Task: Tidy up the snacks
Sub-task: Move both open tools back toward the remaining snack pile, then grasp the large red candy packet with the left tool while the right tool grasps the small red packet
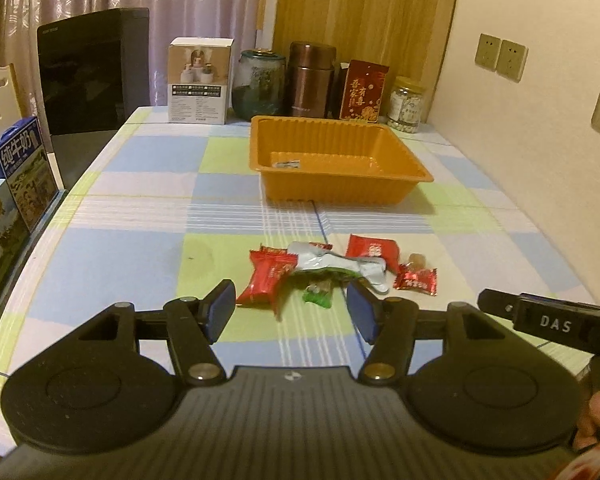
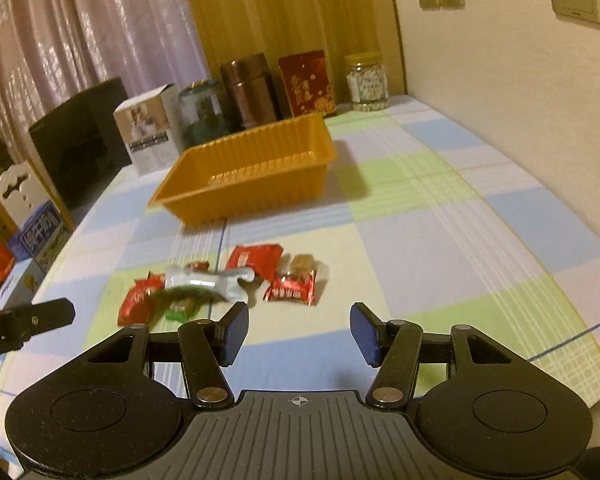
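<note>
Overlapping snacks [image 1: 332,270], tray [image 1: 340,184] contents unclear

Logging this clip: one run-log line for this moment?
left gripper: open, empty | right gripper: open, empty | snack pile: on tablecloth | orange tray: one packet

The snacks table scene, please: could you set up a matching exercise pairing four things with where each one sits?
Things:
1. orange tray
2. snack pile
3. copper flask
4. glass jar

Places:
A. back row, nearest the wall with the sockets
B. just ahead of the open left gripper
C. mid-table, between the snacks and the back row
D. back row, beside the red packet

Pairs: 1-C, 2-B, 3-D, 4-A
</note>
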### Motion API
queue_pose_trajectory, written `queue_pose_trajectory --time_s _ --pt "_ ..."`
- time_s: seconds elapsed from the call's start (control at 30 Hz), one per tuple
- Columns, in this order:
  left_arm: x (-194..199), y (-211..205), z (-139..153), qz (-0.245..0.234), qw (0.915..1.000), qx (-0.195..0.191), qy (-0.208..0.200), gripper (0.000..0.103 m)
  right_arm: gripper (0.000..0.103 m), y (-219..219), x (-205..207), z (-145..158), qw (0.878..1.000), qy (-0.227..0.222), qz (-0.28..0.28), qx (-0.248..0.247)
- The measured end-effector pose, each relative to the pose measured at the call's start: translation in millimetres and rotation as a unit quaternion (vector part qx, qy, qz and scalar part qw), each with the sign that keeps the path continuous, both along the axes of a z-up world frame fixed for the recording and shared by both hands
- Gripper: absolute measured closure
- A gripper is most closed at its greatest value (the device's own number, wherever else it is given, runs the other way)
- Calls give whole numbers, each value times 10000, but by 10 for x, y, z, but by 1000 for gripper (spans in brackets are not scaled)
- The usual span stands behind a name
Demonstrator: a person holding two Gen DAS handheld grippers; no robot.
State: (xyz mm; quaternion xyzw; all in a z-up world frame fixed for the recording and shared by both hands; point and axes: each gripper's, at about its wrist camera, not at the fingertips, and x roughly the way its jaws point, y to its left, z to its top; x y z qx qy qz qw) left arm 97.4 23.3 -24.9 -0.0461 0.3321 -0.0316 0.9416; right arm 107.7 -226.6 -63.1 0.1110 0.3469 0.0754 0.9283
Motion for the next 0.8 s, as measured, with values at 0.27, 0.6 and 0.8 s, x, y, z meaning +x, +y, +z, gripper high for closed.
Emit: queue_pose_trajectory --time_s 0.27,0.6,0.8 --pt "220 39 -152 -199 9994 187 196 45 46 -6 74 -72 9999 -16 59 -127" --pt "552 79 -428 -405 9972 377 510 45 46 30 295 -337 9984 299 384 -285" --pt "747 114 -533 -501 9962 448 558 45 46 89 467 -461 9964 279 629 -489"
